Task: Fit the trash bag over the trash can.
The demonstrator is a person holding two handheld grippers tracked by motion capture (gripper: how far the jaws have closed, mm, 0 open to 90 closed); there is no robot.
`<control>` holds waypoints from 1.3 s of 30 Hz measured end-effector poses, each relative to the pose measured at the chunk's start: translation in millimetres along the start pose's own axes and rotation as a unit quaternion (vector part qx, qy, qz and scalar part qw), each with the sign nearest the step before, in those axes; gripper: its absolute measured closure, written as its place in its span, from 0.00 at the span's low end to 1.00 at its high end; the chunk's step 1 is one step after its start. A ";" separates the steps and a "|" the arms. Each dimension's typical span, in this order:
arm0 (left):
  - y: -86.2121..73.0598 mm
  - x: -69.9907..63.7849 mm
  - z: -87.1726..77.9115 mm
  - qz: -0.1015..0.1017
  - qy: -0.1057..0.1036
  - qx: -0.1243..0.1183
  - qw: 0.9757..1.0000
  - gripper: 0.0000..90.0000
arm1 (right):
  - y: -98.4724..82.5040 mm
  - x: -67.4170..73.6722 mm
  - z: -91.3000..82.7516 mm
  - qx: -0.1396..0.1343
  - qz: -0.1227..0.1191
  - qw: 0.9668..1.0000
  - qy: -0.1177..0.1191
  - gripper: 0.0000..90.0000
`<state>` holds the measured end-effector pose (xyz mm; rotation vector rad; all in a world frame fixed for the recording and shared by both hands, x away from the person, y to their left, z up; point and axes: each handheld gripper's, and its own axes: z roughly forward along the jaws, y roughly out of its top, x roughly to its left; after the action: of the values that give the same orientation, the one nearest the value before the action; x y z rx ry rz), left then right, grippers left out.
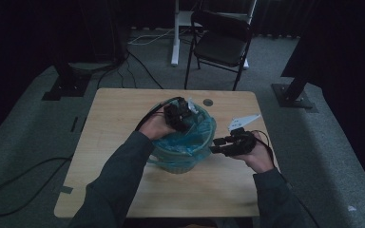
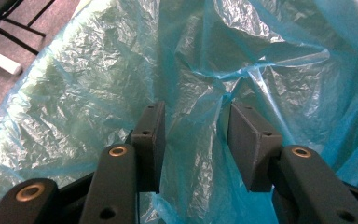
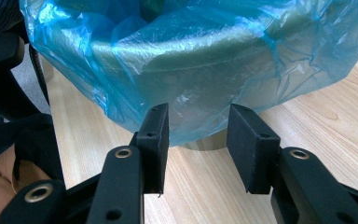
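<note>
Blue bag liner [image 2: 196, 154] loose between the left gripper's [image 2: 193, 140] parted jaws; right gripper [image 3: 196, 140] likewise agape, empty, near the bin [image 3: 214, 65].

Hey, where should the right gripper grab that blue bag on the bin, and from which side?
Probably the loose hem of the blue bag hanging down the bin's outer wall, approached level from the table side. There the film hangs free as a thin skirt that would fit between the open jaws of the right gripper, while higher up it lies flat against the round wall.
</note>
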<state>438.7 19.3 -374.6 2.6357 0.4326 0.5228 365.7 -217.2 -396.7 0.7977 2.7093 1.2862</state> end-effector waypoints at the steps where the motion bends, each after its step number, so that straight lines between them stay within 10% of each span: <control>1: 0.3 -0.5 0.7 0.002 0.002 0.003 1.000 0.63 | 0.0 -0.1 0.0 0.000 0.000 1.000 0.000 0.65; 30: 4.0 -8.9 17.2 0.037 0.010 0.077 0.996 0.59 | 0.2 0.4 0.6 0.002 -0.001 1.000 0.003 0.64; 39: 2.8 -7.4 9.2 0.026 0.024 0.043 0.998 0.59 | -0.2 -0.1 0.2 0.001 -0.002 1.000 0.002 0.64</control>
<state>436.7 11.0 -383.2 2.7275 0.4102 0.5987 365.7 -217.2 -397.0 0.7914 2.7139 1.2864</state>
